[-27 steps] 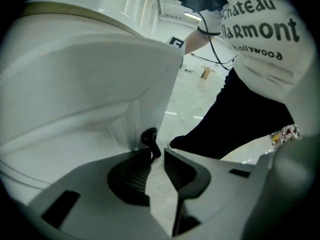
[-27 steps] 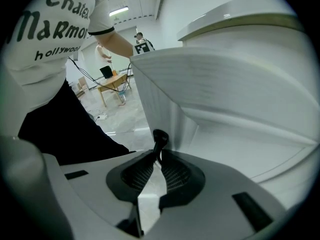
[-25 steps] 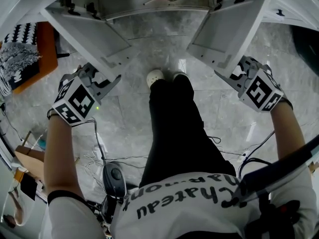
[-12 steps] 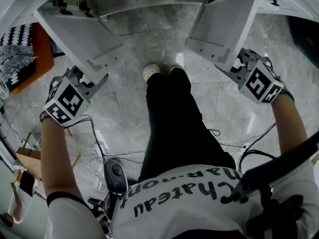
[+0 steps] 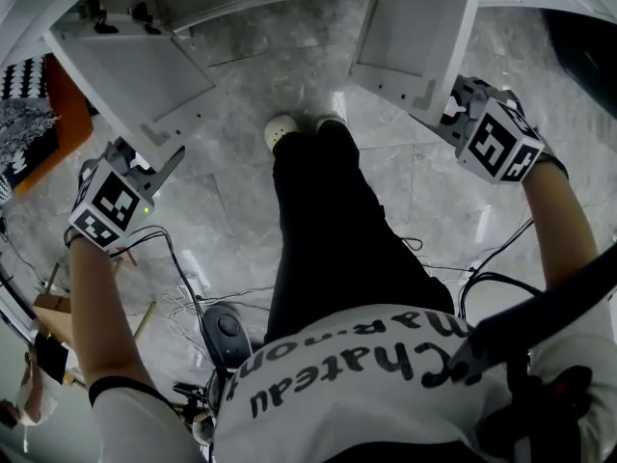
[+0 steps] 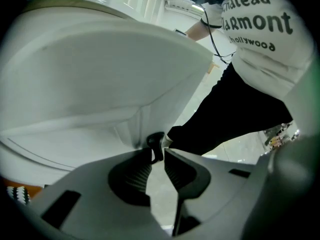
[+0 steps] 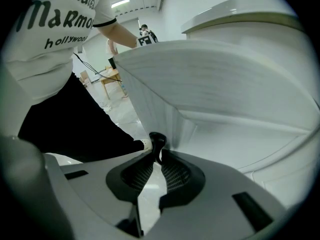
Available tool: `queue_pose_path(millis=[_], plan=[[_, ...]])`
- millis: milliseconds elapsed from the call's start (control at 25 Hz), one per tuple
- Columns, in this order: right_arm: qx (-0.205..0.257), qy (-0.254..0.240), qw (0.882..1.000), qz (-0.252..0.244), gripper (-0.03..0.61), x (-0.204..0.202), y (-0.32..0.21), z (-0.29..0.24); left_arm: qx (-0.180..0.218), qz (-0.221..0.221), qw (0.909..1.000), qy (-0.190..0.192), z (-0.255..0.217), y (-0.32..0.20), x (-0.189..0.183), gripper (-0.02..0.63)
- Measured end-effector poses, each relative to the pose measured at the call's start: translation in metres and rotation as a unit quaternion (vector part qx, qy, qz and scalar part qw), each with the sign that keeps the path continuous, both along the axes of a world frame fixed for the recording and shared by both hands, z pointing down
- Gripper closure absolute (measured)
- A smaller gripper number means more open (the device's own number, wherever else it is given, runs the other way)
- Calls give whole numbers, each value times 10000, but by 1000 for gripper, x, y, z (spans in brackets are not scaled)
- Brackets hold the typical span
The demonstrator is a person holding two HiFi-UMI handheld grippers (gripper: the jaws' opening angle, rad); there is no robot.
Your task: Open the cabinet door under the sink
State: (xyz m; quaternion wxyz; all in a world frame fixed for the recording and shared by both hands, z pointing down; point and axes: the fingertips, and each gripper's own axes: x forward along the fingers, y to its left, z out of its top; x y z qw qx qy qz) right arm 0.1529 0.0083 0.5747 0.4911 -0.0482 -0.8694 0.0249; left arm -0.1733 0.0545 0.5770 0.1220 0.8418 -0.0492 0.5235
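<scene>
Two white cabinet doors under the sink stand swung out toward me. In the head view the left door (image 5: 135, 70) and the right door (image 5: 416, 37) flank the open cabinet. My left gripper (image 5: 164, 157) is at the left door's free corner, and in the left gripper view it (image 6: 158, 155) is shut on that door's small black knob (image 6: 154, 140). My right gripper (image 5: 441, 114) is at the right door's free corner. The right gripper view shows it (image 7: 160, 156) shut on that door's black knob (image 7: 157, 139).
The person's black-trousered legs (image 5: 323, 230) and white shoes (image 5: 280, 129) stand on the grey marble floor between the doors. Cables and a dark device (image 5: 224, 331) lie at the lower left. An orange object with patterned cloth (image 5: 39, 123) sits at the far left.
Both doors have swung wider apart. The left gripper has gone outward to the left with its knob, the right gripper slightly up and outward with its own.
</scene>
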Motion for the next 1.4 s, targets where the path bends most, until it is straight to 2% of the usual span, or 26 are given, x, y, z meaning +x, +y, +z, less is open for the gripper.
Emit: queue_pose_path(millis=[240, 520, 720, 920, 1200, 1400], plan=[[-147, 85, 9998, 48, 522, 7, 2, 1, -170, 26, 9998, -125, 4, 6, -13, 541], [-96, 327, 9994, -36, 522, 25, 3, 2, -268, 16, 9995, -140, 2, 6, -16, 543], [-61, 589, 9982, -77, 522, 43, 2, 8, -555, -177, 9970, -500, -1, 12, -26, 543], [-155, 740, 9971, 13, 520, 54, 2, 13, -468, -180, 9973, -540, 9, 18, -49, 543], [-74, 1071, 9942, -107, 518, 71, -1, 10, -639, 0, 9956, -691, 7, 21, -59, 546], [-106, 1366, 9899, -370, 518, 85, 1, 12, -801, 121, 9935, -800, 9, 30, -66, 546]])
